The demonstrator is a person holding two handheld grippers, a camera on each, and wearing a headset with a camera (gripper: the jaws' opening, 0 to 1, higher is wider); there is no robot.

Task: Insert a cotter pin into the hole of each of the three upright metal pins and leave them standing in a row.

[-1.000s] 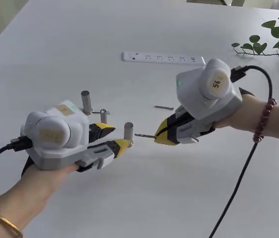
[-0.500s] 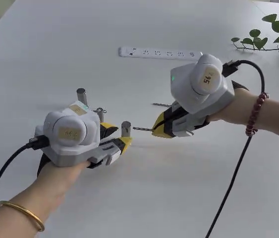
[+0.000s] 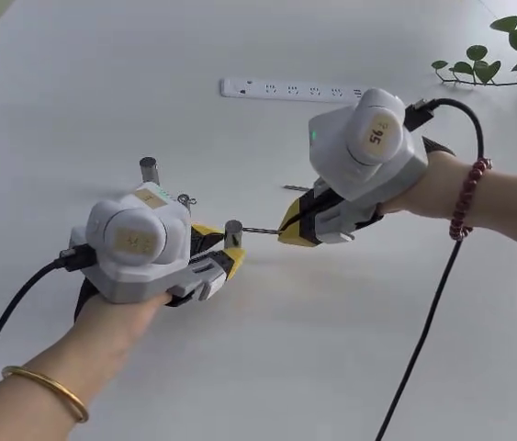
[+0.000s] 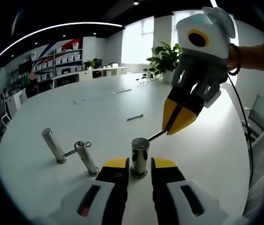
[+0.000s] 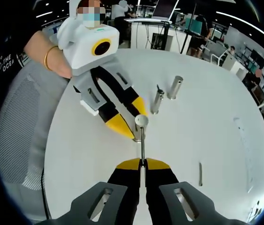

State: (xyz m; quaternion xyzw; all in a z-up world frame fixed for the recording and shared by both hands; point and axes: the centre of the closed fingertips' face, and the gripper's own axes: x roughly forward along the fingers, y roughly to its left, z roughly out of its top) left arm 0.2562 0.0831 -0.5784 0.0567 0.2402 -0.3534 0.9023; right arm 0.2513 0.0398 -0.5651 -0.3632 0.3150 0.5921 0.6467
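Closing in on the hole: the right tongs point(image 3: 286, 231) are pressed together on the tail of a cotter pin point(image 3: 260, 230), its free tip level and right at the top of the near pin point(image 3: 233, 233). The left tongs point(image 4: 140, 165) clamp that pin's foot, holding it upright on the bench point(image 3: 267, 349).

By my read the cotter pin is featherlight, thin and slick, a stiff wire that will swivel if gripped loosely. A hold at the very back, as here, leaves the whole shank free to go in. The near pin looks like solid steel, small-footed and tippy, so it is best held low.

Behind it the middle pin point(image 4: 86, 158) already wears a fitted cotter pin point(image 4: 75, 149), while the far pin point(image 4: 54, 145) stands bare. A spare cotter pin point(image 3: 297, 189) lies well apart, toward the power strip point(image 3: 290, 90).

Against a second ago, the gap between wire tip and near pin is narrower, almost gone. The left tongs stay on the same pin, and the head view itself has shifted.
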